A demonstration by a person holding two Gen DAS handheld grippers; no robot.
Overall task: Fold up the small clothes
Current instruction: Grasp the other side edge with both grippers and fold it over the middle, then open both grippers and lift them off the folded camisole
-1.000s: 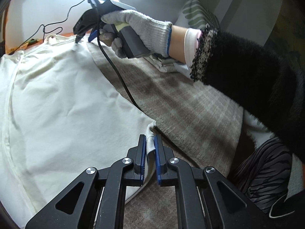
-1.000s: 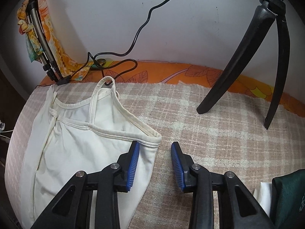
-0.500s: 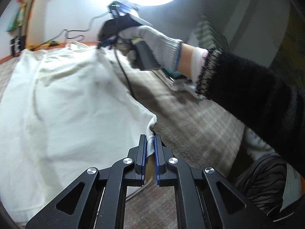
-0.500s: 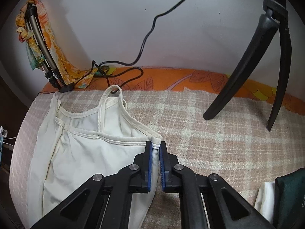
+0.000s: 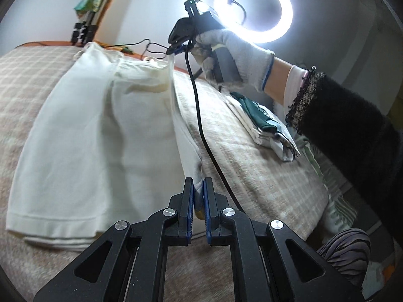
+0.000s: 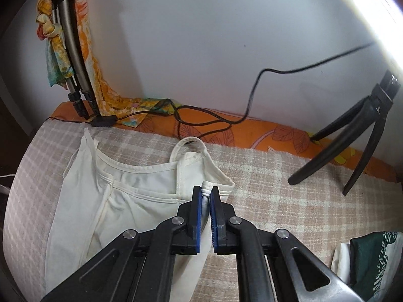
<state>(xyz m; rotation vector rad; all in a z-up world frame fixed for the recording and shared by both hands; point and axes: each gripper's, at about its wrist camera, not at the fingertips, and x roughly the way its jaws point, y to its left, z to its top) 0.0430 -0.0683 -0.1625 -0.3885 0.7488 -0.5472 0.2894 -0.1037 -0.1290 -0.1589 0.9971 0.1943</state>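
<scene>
- the white top (image 5: 83, 130) lay long-ways on the checked blanket (image 5: 264, 176), running away from the left gripper (image 5: 198, 201) toward the wall.
- its straps (image 6: 187, 143) pointed at the wall, and its bottom hem (image 5: 53, 226) lay to the left of the left gripper, at the near end.
- the left gripper was squeezed tight on the top's near right corner, with white cloth pinched between its blue pads (image 5: 189, 201).
- the right gripper (image 6: 206, 201) was squeezed tight on the top's right edge just under the strap; a little white bunch stuck out past its tips.
- the edge between the two grippers was lifted up off the blanket, and the rest of the top lay flat to the left of both.
- a gloved hand (image 5: 234, 52) held the right gripper, with a bright ring light (image 5: 254, 12) behind it.
- a black cable (image 5: 201, 125) hung down from that gripper and went out of sight behind the left gripper.
- a small pile of folded clothes (image 5: 267, 128) sat to the right; in the right wrist view it was cut off at the edge.
- the part of the top under the right gripper was hidden.
- black tripod legs (image 6: 352, 151) stood ahead and to the right of the right gripper.
</scene>
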